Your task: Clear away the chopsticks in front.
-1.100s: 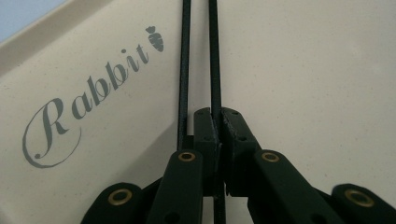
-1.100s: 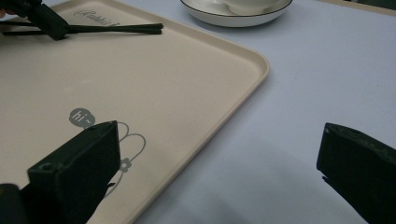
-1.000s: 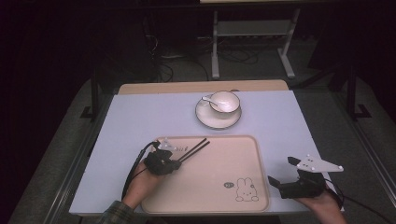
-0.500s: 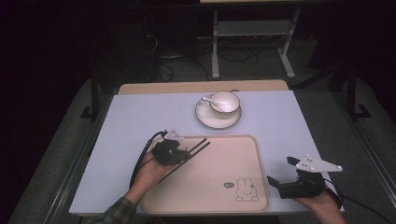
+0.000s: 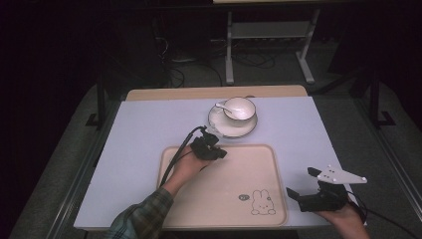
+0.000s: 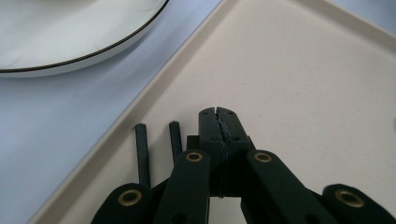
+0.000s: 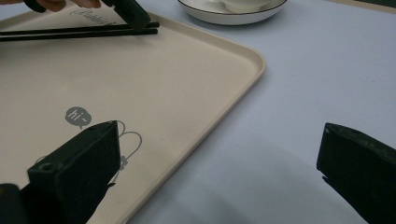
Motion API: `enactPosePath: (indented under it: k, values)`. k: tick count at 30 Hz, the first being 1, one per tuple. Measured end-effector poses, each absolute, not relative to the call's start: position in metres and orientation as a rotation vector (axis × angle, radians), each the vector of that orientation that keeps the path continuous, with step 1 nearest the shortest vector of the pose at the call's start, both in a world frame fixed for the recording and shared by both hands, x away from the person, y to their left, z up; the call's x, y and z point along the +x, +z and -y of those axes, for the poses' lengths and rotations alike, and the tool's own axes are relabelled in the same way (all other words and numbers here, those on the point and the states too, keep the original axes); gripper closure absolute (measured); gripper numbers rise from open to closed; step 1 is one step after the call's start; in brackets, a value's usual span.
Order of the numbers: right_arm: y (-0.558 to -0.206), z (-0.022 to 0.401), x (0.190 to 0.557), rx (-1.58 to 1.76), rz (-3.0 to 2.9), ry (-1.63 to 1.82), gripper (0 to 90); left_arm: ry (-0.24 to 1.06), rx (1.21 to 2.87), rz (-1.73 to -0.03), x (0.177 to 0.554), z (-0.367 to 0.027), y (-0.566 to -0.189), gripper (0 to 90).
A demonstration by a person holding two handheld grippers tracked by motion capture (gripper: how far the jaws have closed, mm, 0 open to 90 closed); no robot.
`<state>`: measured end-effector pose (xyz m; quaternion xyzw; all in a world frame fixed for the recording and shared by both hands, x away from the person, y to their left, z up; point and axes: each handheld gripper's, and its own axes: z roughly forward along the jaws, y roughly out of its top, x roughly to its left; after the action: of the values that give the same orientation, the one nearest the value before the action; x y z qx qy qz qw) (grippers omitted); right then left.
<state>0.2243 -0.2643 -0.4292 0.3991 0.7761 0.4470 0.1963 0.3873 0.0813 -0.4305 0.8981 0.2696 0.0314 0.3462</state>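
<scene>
Your left tool [image 5: 215, 151] is clenched, its jaws pressed tip to tip with nothing caught between them; they have just finished closing. It sits over the far left corner of the beige tray [image 5: 268, 164], tips aimed toward the saucer [image 5: 232, 128] just beyond the tray's far rim. In the left gripper view that tool [image 6: 218, 116] hovers low over the tray floor, and the two black chopsticks [image 6: 158, 149] lie just to its left, side by side, near the tray's raised edge, not held. The right gripper view shows the chopsticks [image 7: 79, 31] lying flat along the far part of the tray, with your left tool resting right at their ends.

Your right tool [image 5: 312, 195] is released, jaws spread wide and holding nothing. It hangs at the near right corner of the table [image 5: 139, 129], just past the tray's right rim, close to the printed rabbit [image 5: 262, 202].

On the saucer stands a white cup [image 5: 239, 108] with a spoon [image 5: 221, 106] leaning at its left side, at the far middle of the table.
</scene>
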Motion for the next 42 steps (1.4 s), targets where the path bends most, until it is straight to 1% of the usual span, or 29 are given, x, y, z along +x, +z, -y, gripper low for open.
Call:
enactPosePath:
  k: [5,12,20,42]
  values:
    - [-0.429,0.265,0.224,1.118,-2.174,1.251,0.0,0.087,2.341,-0.715,0.392,-0.08,-0.439,89.3]
    - [-0.429,0.264,0.224,1.114,-2.176,1.25,0.0,0.103,2.322,-0.76,0.396,-0.093,-0.44,89.4]
    - [-0.429,0.265,0.224,1.114,-2.173,1.251,0.0,0.121,2.317,-0.818,0.393,-0.119,-0.438,89.4]
    - [-0.428,0.263,0.224,1.111,-2.175,1.248,0.0,0.145,2.29,-0.963,0.371,-0.189,-0.436,89.3]
